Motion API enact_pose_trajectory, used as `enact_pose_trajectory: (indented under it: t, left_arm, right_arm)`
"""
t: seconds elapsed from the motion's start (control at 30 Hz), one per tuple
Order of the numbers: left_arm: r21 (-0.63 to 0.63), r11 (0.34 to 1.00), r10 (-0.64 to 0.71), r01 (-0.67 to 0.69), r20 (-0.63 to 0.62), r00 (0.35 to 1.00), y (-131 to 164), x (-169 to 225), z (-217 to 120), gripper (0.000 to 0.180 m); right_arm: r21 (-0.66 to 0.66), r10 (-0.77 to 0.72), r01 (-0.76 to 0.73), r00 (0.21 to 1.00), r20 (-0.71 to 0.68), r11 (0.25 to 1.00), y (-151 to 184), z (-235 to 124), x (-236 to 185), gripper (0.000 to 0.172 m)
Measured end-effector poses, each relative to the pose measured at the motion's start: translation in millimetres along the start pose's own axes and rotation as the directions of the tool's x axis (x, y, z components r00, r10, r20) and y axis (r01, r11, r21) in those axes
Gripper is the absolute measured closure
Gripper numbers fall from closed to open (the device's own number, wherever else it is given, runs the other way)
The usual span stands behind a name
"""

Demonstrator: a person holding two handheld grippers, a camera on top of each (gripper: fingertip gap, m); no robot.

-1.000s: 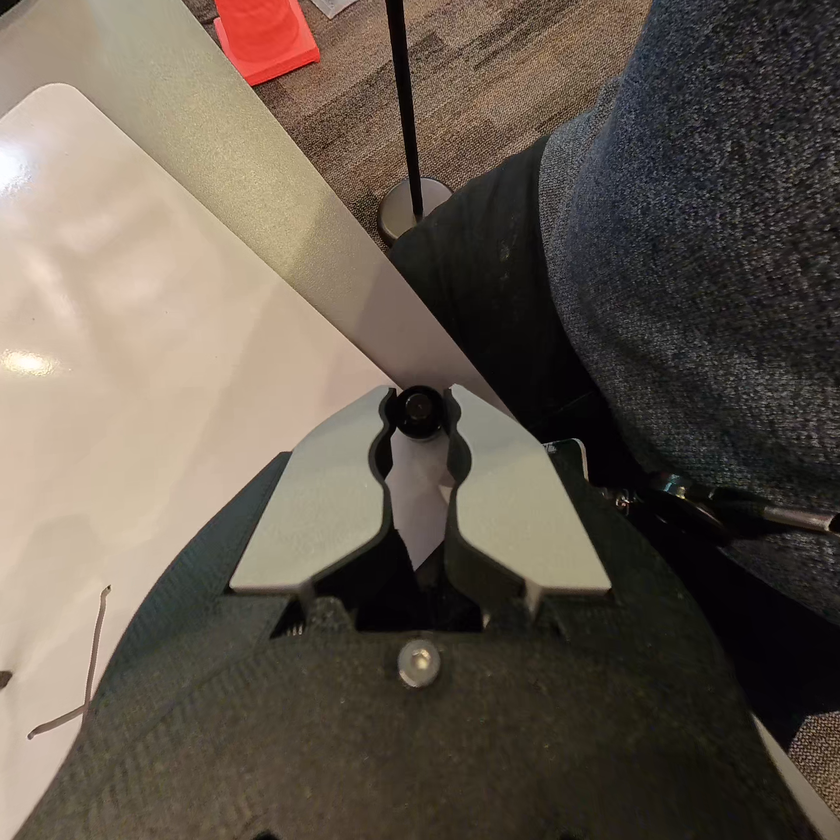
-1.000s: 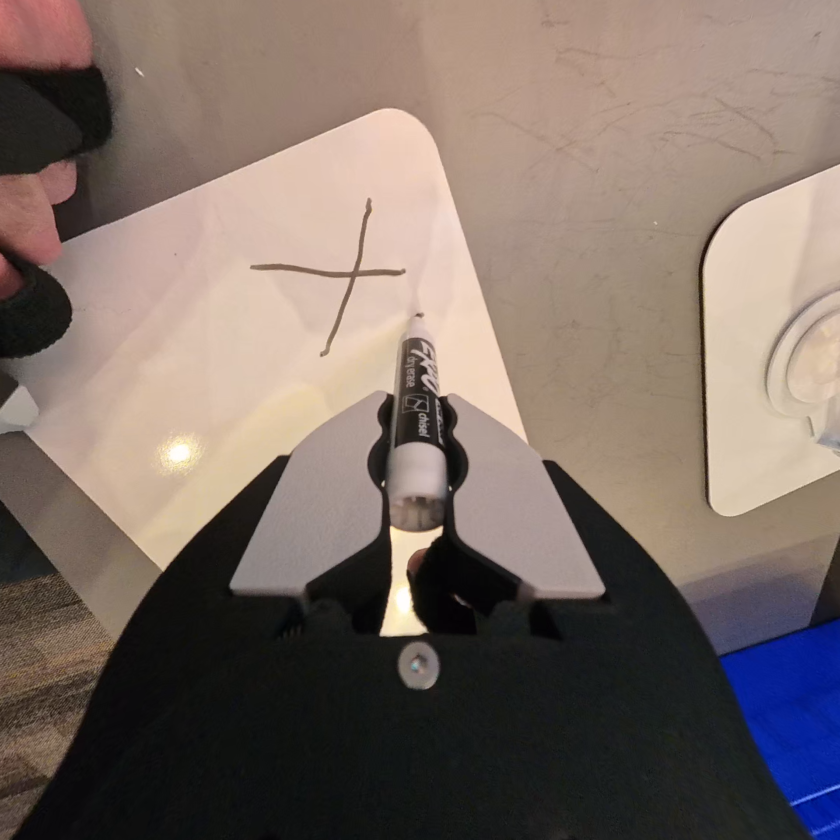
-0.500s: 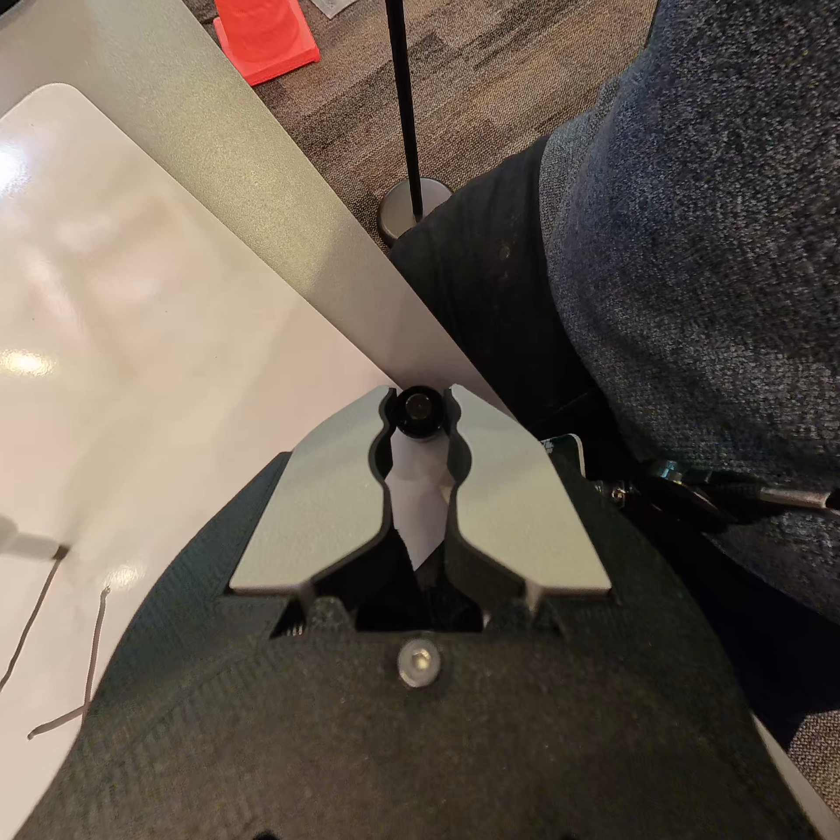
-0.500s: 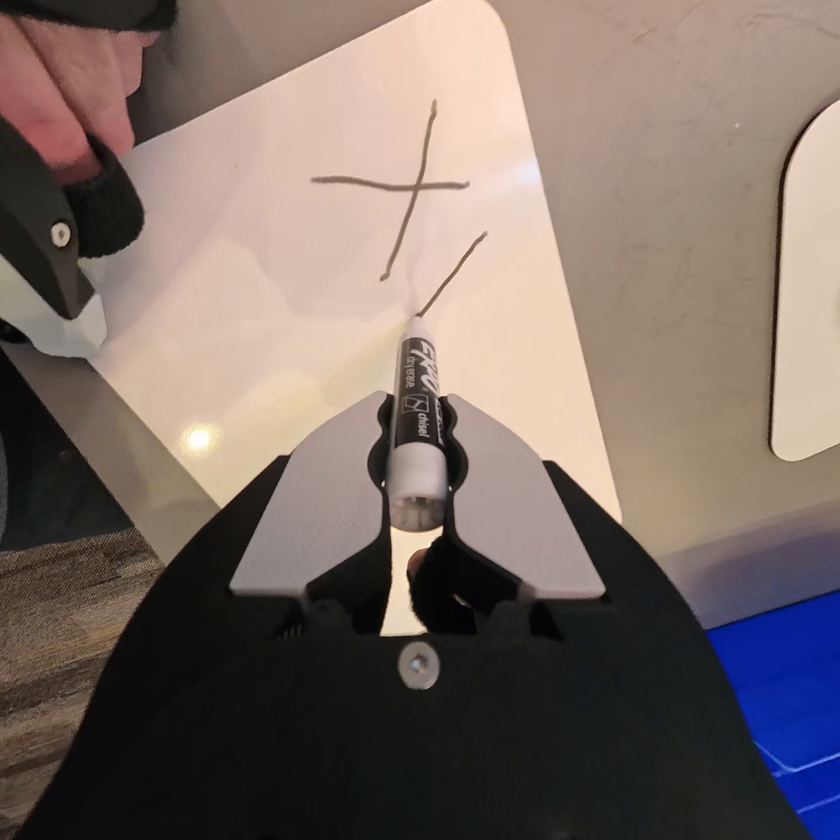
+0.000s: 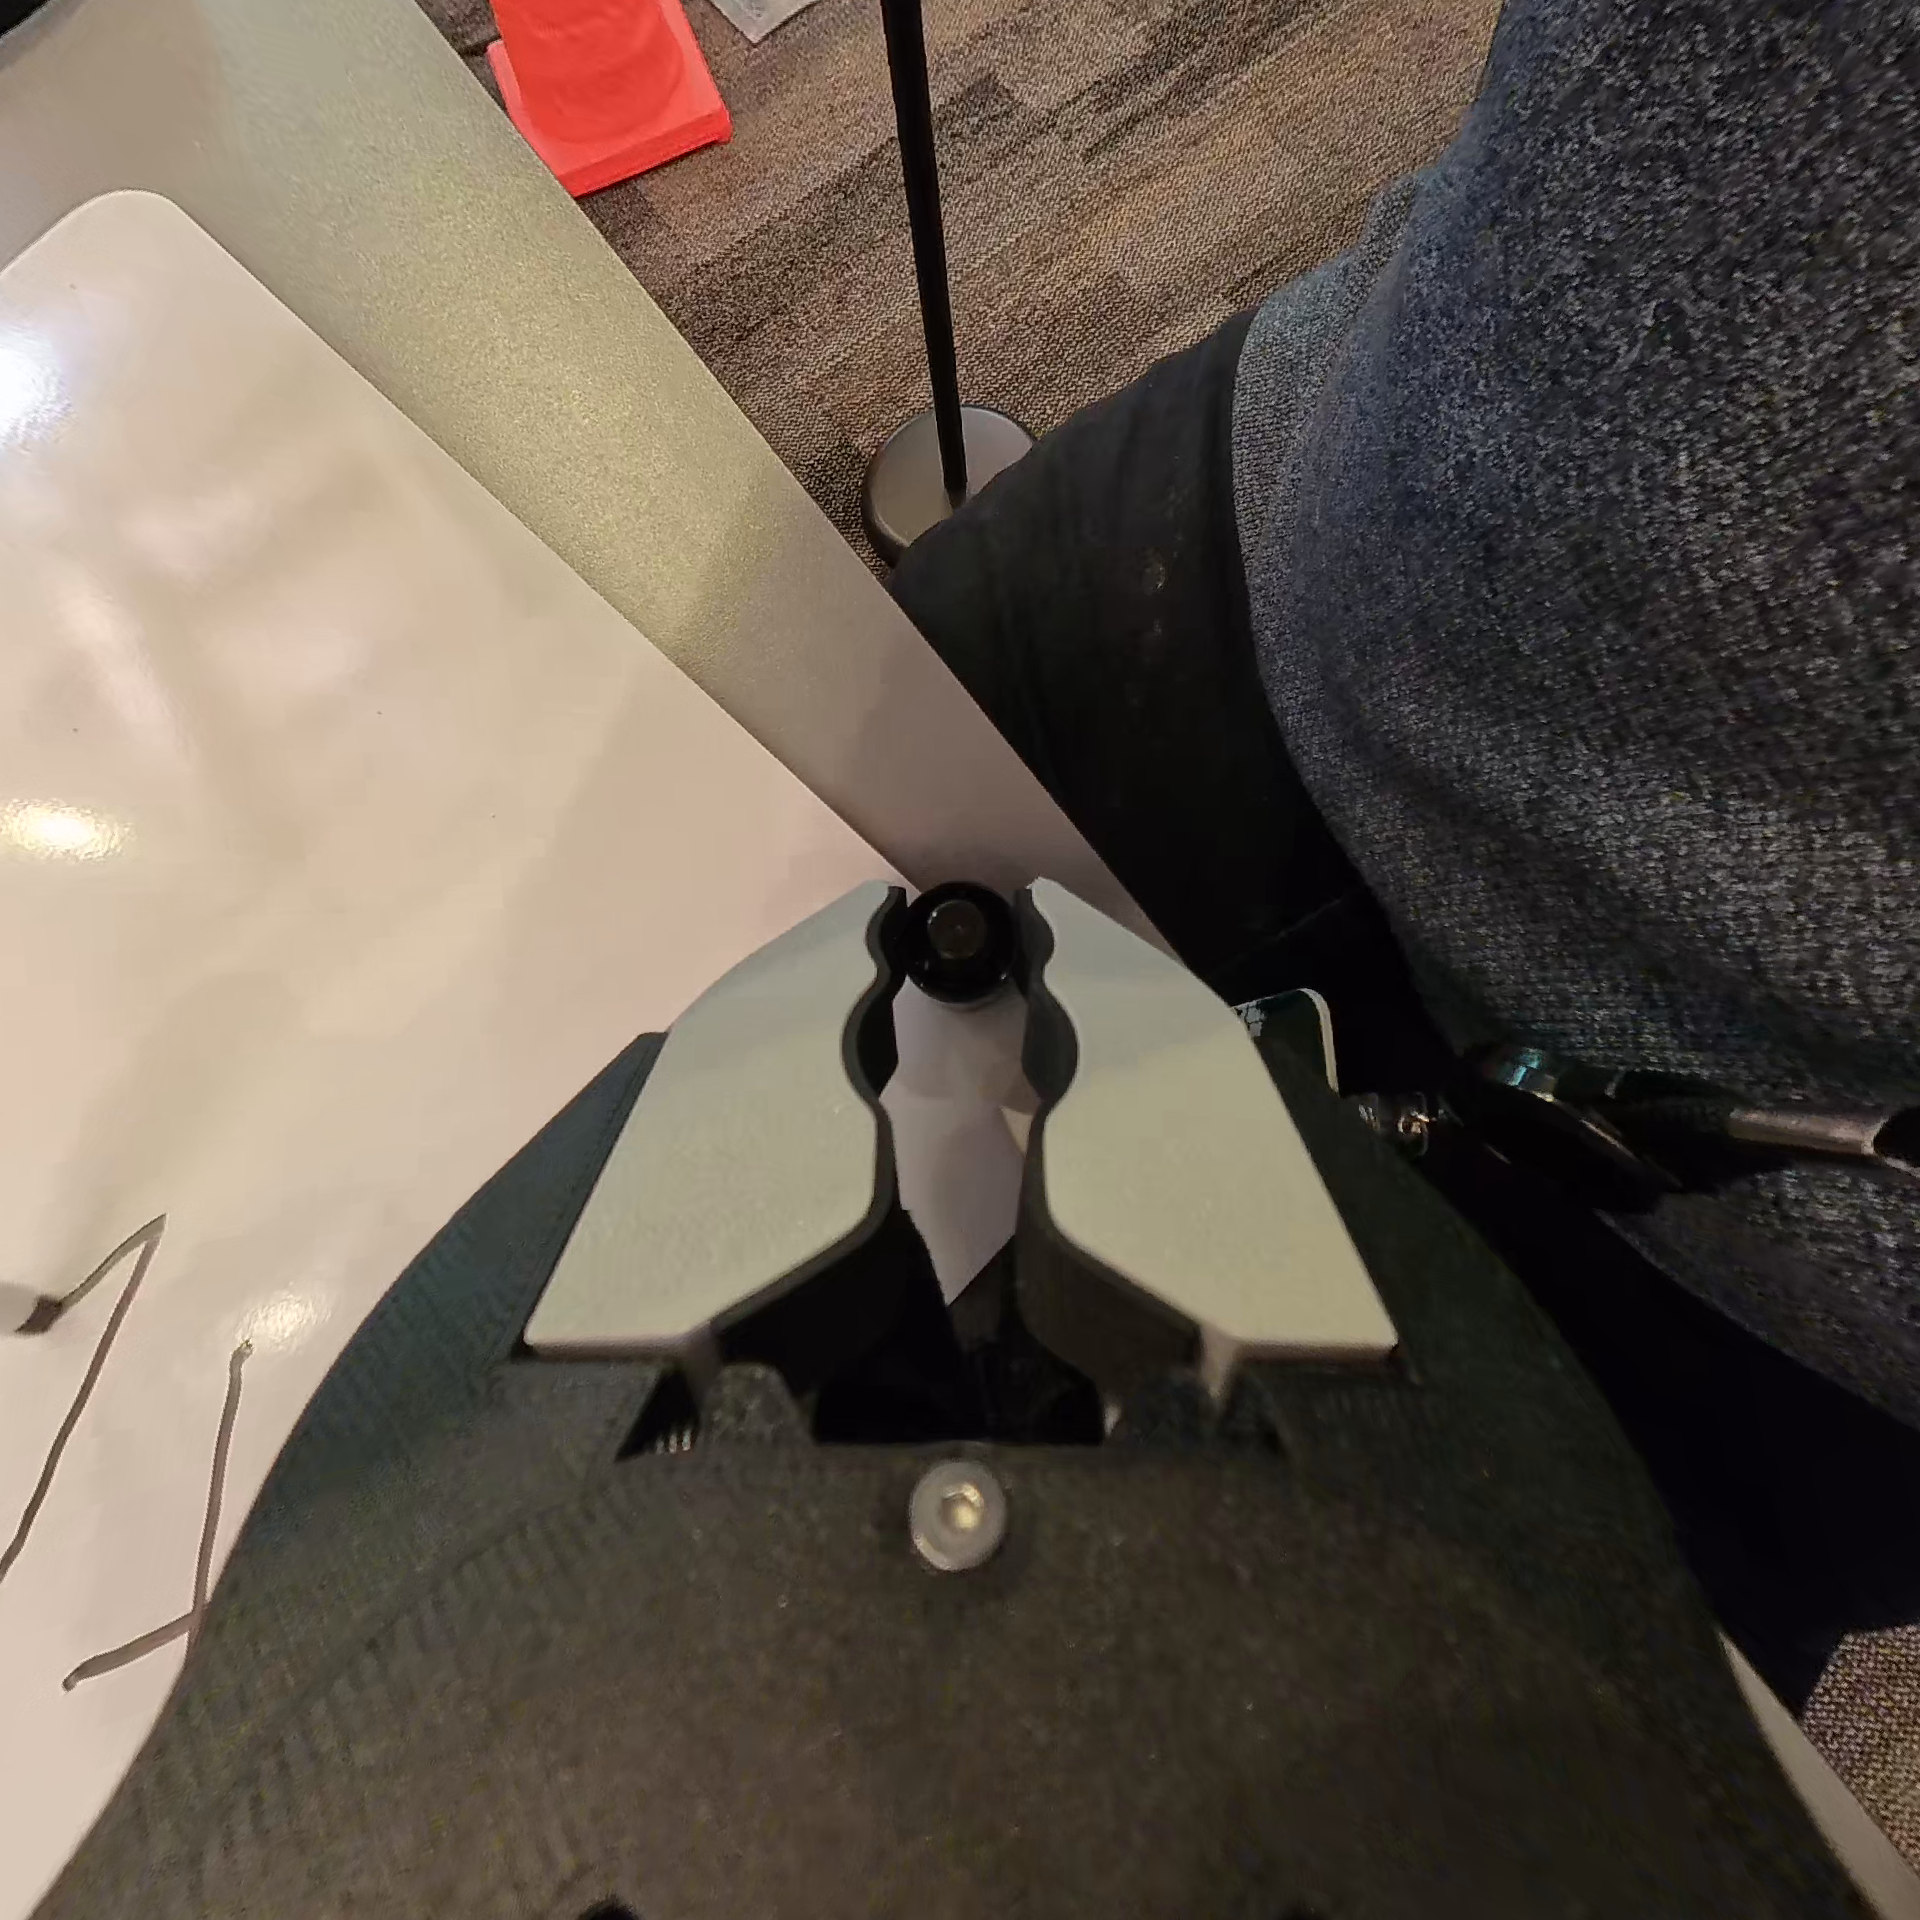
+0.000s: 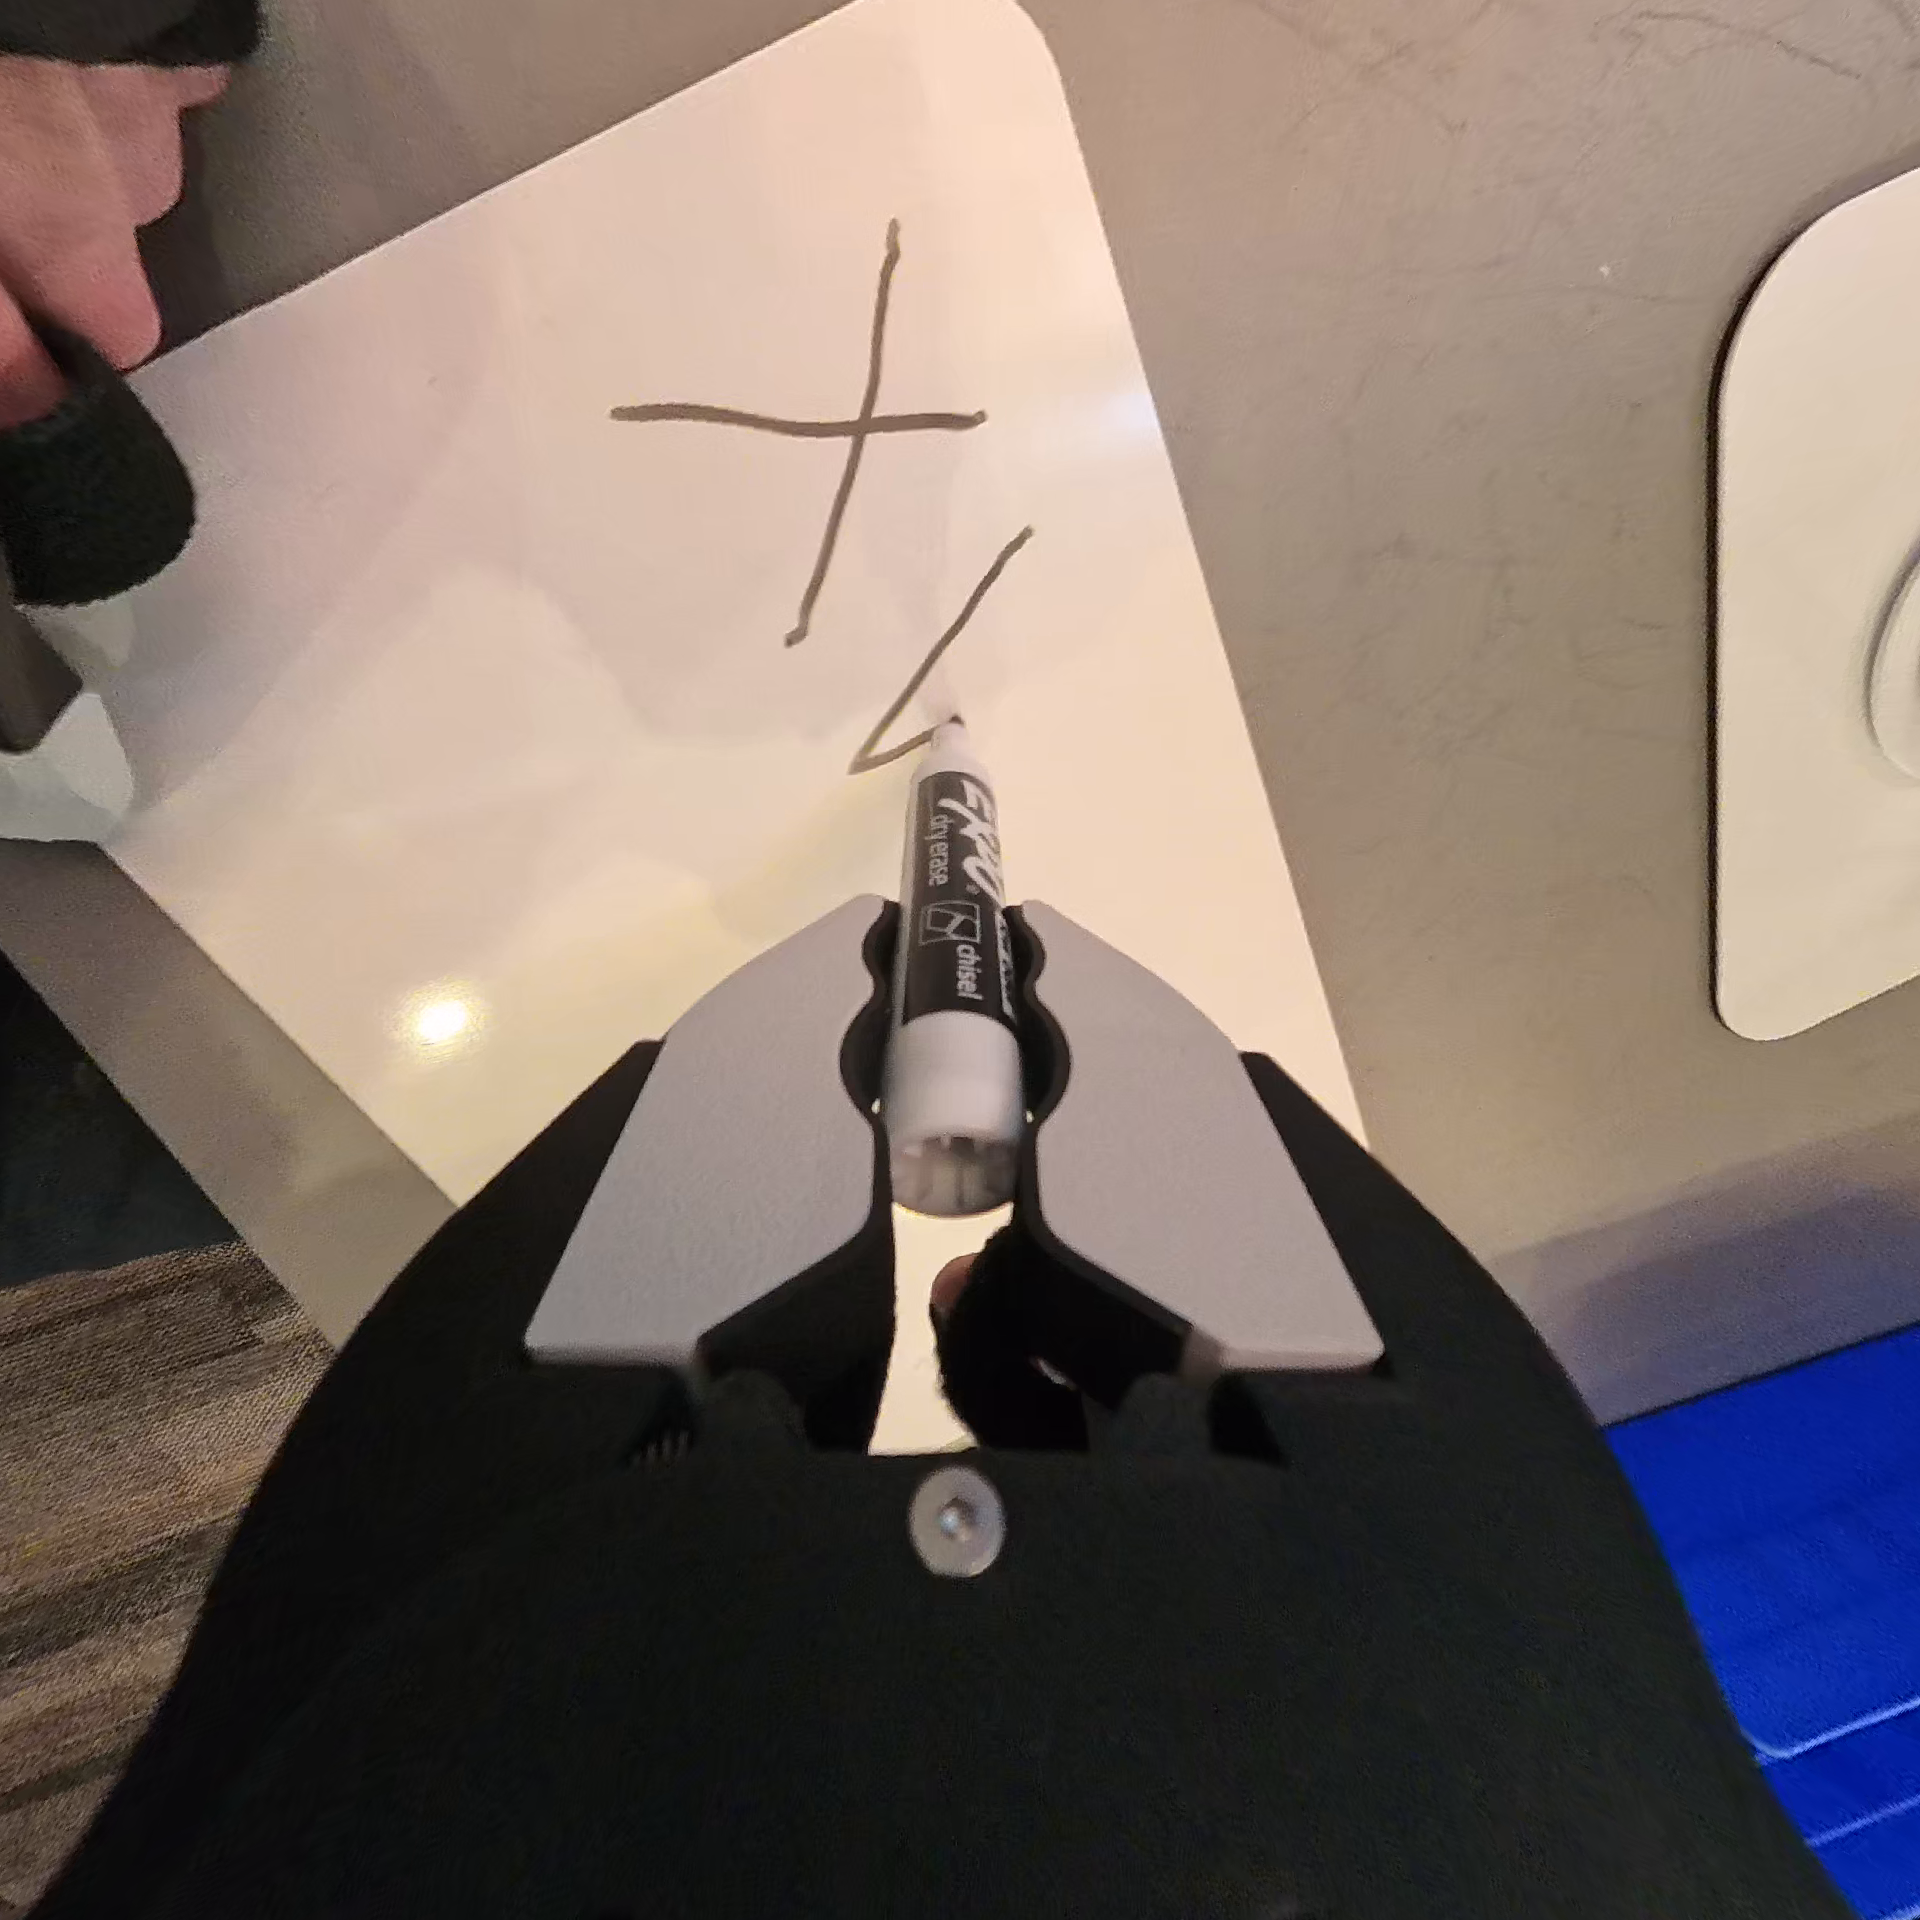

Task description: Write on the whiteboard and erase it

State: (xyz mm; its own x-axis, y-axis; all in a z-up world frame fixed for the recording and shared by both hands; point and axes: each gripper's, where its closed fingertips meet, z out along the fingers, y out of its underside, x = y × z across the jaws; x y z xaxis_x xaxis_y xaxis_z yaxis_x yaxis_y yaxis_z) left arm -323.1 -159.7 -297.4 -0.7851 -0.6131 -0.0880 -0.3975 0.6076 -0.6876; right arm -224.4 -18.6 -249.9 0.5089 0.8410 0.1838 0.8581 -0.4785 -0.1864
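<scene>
A white whiteboard lies on the grey table. It bears a drawn cross and a newer zigzag stroke. My right gripper is shut on a black-and-white dry-erase marker, and the marker's tip touches the board at the end of the zigzag. My left gripper is shut on a small black round cap seen end-on, held over the whiteboard's near edge. The marker tip and the strokes show at the lower left of the left wrist view.
A person in a grey sweater and dark trousers sits close behind the table edge. A red cone and a black pole stand are on the carpet. A second white pad and a blue surface lie to the right. One gripper's finger ends stand about 20 centimeters off the other's. From the right gripper's tips to the newer zigzag stroke is close to 7 centimeters.
The marker drew a diagonal stroke beside the cross, then turned into a short second stroke, making a zigzag. The left gripper and its cap have stayed still.
</scene>
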Motion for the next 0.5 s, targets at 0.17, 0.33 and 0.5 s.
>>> enact_pose_trajectory:
  t: [0.17, 0.33, 0.5]
  left_arm:
    - [0.0, 1.0, 0.0, 0.0, 0.0, 1.0, 0.1, -0.1, -0.1, 0.16]
    - [0.0, 1.0, -0.001, 0.001, -0.001, 1.0, 0.2, -0.1, -0.1, 0.16]
    - [0.0, 1.0, 0.0, 0.0, -0.001, 1.0, 0.1, -0.1, -0.2, 0.16]
  right_arm:
    - [-0.002, -0.005, 0.005, 1.0, -0.002, 1.0, -1.1, 1.0, 3.7, 0.151]
    - [-0.015, 0.004, -0.004, 1.0, 0.001, 1.0, 8.1, -2.5, -3.3, 0.152]
    - [-0.033, 0.027, -0.027, 1.0, -0.002, 0.999, 23.4, -7.3, -11.2, 0.152]
